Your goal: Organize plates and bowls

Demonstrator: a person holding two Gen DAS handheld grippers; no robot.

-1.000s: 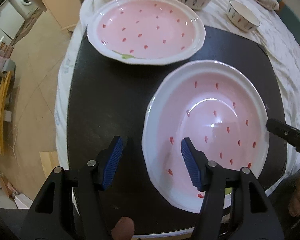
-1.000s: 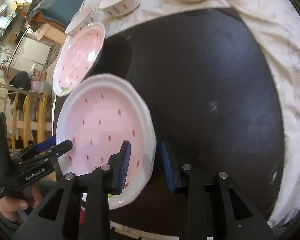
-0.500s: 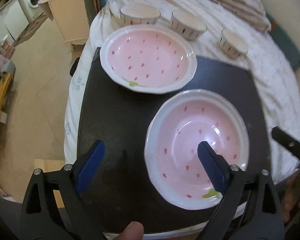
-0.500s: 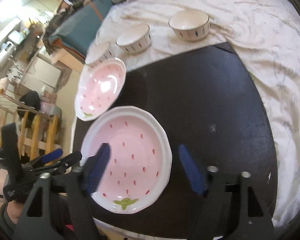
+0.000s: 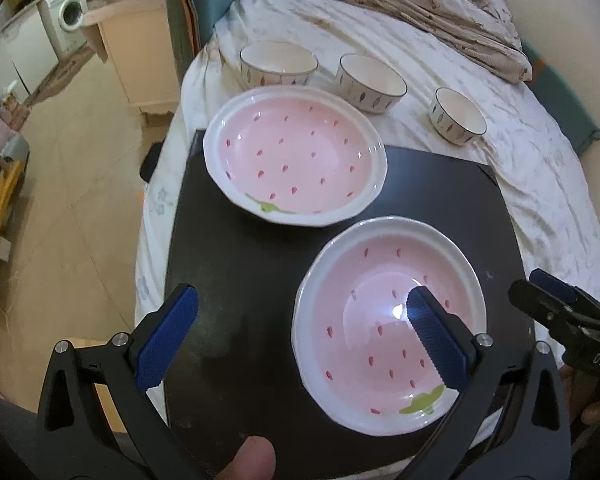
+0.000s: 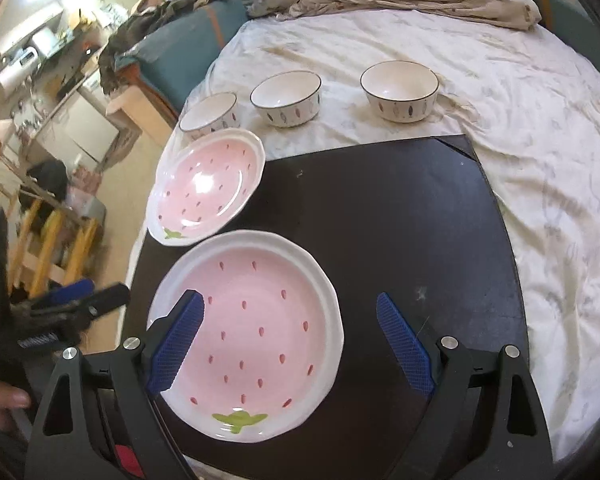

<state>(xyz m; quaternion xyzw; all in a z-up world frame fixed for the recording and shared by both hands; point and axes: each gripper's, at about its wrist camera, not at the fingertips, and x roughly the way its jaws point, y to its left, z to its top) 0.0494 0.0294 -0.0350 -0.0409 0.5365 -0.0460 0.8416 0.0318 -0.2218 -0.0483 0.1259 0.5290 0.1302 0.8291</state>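
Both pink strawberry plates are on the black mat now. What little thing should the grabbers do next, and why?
Probably move toward the far plate to stack it on the near plate. Both the left gripper and the right gripper are opening, with nothing pinched between their pads. The two matching plates lie side by side, unstacked, and three small bowls wait apart on the sheet.

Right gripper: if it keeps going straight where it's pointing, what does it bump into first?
Probably the near pink plate. The right gripper, its jaws opening and empty, points down at that plate's right rim. Depth is unclear, so one finger might meet the black mat instead.
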